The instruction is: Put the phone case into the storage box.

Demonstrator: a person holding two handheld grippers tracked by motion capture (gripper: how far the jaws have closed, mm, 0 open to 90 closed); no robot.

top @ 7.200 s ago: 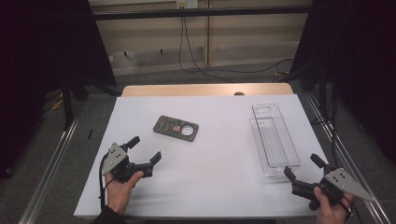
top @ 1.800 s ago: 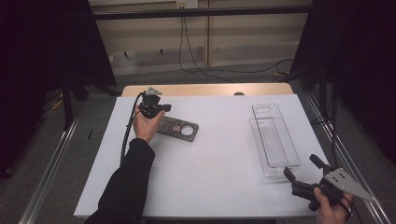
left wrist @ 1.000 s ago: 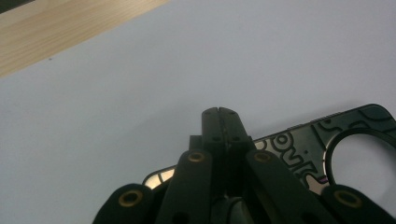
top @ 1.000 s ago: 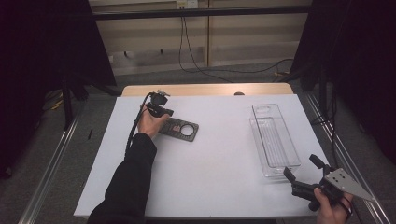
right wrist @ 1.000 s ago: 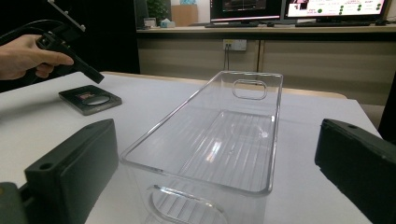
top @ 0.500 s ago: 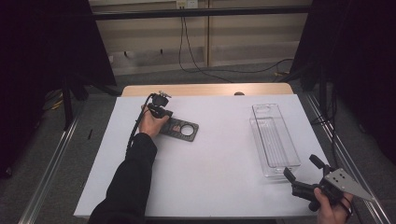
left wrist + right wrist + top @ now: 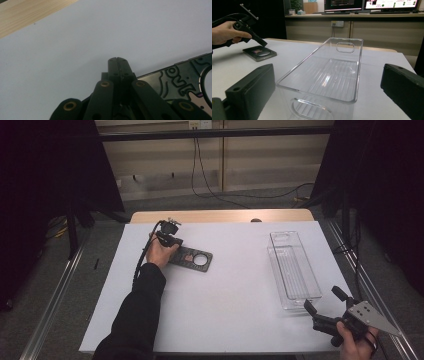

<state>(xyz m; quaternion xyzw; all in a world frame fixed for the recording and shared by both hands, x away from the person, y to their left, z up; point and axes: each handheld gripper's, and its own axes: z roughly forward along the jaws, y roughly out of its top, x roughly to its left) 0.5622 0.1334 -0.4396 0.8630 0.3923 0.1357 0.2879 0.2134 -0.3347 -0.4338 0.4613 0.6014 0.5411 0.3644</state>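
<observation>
Since the first frame: left gripper [image 7: 172,241] gone from the near left of the table [image 7: 225,310] out to its far left, now tipped down onto the left end of the dark flat card [image 7: 192,259]. Over the last second, no change anywhere.

Left gripper's own view: jaws pressed tight together, nothing between them, tips just at the card's [image 7: 185,80] edge; cannot tell whether touching the card or hovering a hair above. Raised lettering and part of a round window along the card's face. From the right gripper view, same gripper [image 7: 263,43] slanting down to the card's [image 7: 259,53] near corner, held in a bare hand [image 7: 225,32].

Card flat on the white table, left of centre, toward the far side, well apart from the clear plastic bin [image 7: 292,270] on the right.

Right gripper [image 7: 325,302] at the near right corner, held in the other hand [image 7: 357,345], jaws spread wide and empty, pointing at the bin's near end. Bin [image 7: 324,72] empty, upright, handle cut-outs at both ends.
</observation>
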